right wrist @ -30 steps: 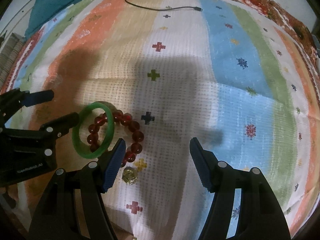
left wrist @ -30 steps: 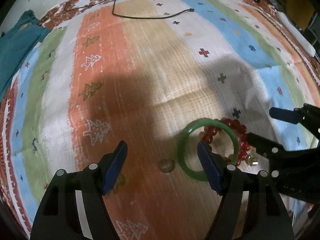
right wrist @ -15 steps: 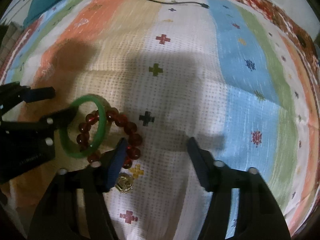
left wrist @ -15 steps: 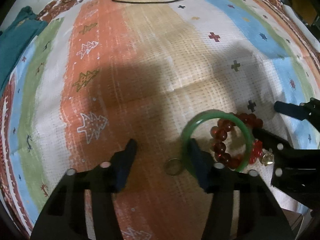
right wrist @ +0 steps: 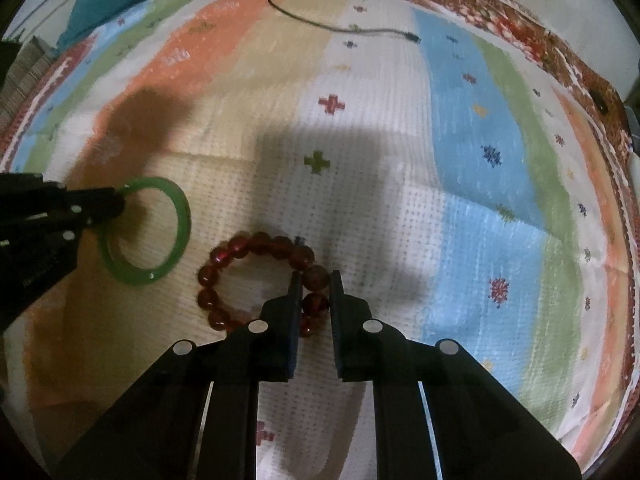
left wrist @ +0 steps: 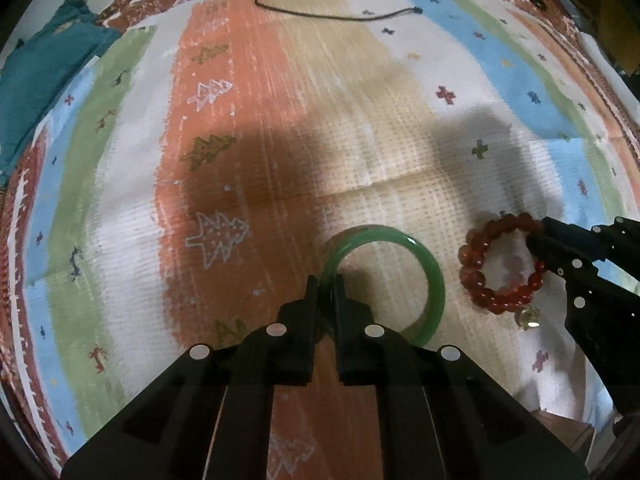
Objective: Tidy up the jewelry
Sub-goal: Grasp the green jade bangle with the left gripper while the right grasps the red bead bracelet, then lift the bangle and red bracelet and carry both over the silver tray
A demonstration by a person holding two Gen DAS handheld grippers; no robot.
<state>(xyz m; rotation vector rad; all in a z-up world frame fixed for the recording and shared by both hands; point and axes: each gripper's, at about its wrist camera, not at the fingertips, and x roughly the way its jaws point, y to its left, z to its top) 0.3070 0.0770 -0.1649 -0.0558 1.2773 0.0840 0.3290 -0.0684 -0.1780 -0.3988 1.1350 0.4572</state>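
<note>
Striped cloth (left wrist: 280, 128), left gripper (left wrist: 326, 288) clamping green bangle (left wrist: 434, 280), right gripper (right wrist: 314, 286) clamping red bead bracelet (right wrist: 224, 256)

The left gripper (left wrist: 326, 292) now has its jaws clamped on the near-left rim of the green bangle (left wrist: 434, 284), having just been closing from wide open. The right gripper (right wrist: 314, 294) has likewise just been closing and now pinches the red bead bracelet (right wrist: 224, 256). The two pieces, overlapped earlier, now lie apart, the bracelet to the right of the bangle.
</note>
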